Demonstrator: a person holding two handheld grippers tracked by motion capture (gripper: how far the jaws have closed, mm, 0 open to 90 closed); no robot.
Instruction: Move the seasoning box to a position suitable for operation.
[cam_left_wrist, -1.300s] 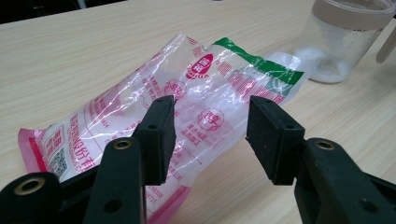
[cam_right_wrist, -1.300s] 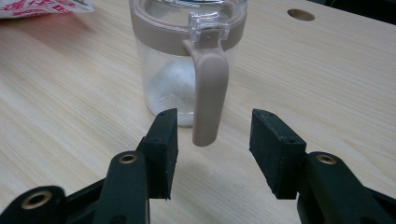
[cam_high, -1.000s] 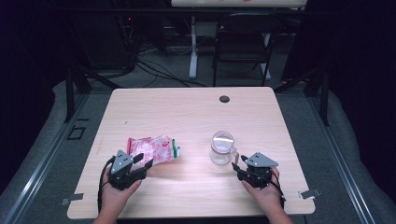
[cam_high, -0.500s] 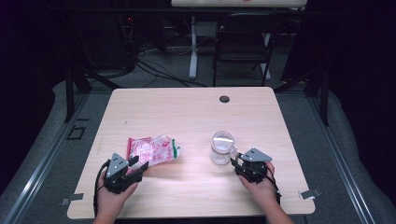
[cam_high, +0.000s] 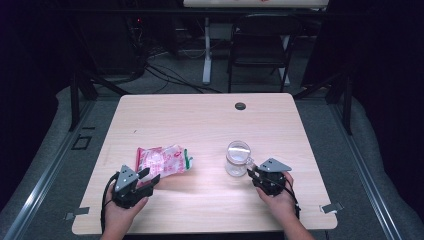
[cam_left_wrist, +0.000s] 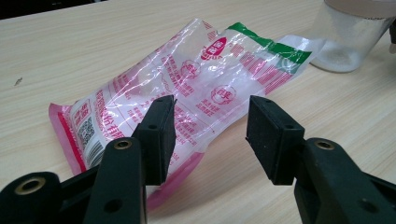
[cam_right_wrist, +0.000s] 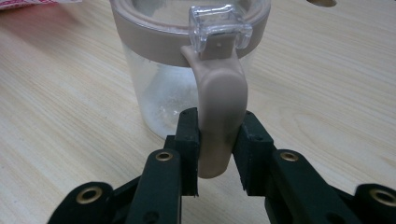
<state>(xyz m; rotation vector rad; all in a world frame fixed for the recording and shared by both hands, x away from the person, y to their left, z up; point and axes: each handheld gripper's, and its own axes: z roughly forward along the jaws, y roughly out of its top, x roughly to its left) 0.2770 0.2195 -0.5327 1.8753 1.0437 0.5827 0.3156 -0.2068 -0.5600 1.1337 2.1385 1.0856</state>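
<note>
A crinkled clear plastic bag (cam_high: 162, 159) (cam_left_wrist: 187, 88) with pink and green print lies flat on the wooden table (cam_high: 200, 125). My left gripper (cam_high: 145, 178) (cam_left_wrist: 210, 130) is open, its jaws just above the bag's near end. A clear jar (cam_high: 237, 157) (cam_right_wrist: 159, 88) with a beige rim and a beige handle (cam_right_wrist: 219, 116) stands upright right of the bag. My right gripper (cam_high: 254, 174) (cam_right_wrist: 217, 149) is shut on that handle, one jaw pressed to each side.
A small dark round grommet (cam_high: 240, 106) sits near the table's far edge. A folding chair (cam_high: 257, 45) and cables stand on the floor beyond the table. White residue coats the jar's bottom.
The right gripper moved left up to the jar and closed on its handle. The left gripper drew back slightly toward the bag's near end.
</note>
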